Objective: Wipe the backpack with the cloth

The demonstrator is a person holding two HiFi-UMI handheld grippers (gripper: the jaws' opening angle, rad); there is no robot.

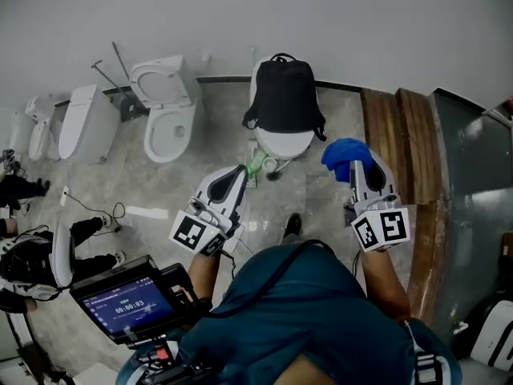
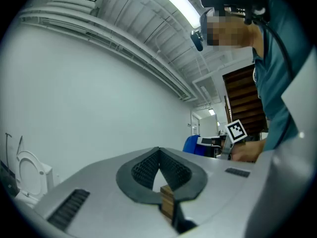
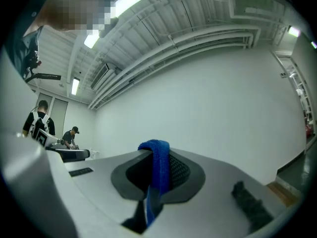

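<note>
A black backpack (image 1: 283, 95) sits upright on a white toilet (image 1: 282, 144) at the far wall in the head view. My right gripper (image 1: 353, 167) is held up to the right of it and short of it, shut on a blue cloth (image 1: 345, 155). In the right gripper view the cloth (image 3: 157, 167) drapes over the tips of the right gripper (image 3: 156, 150) and hangs between the pads. My left gripper (image 1: 240, 171) is raised to the left, below the backpack. Its tips meet in the left gripper view (image 2: 158, 150) with nothing held. Neither gripper touches the backpack.
More white toilets (image 1: 164, 111) (image 1: 84, 123) line the wall at left. A green item (image 1: 255, 165) lies on the floor by the backpack's toilet. Wooden planks (image 1: 401, 135) run along the right. A screen device (image 1: 128, 299) is at lower left, people beyond it.
</note>
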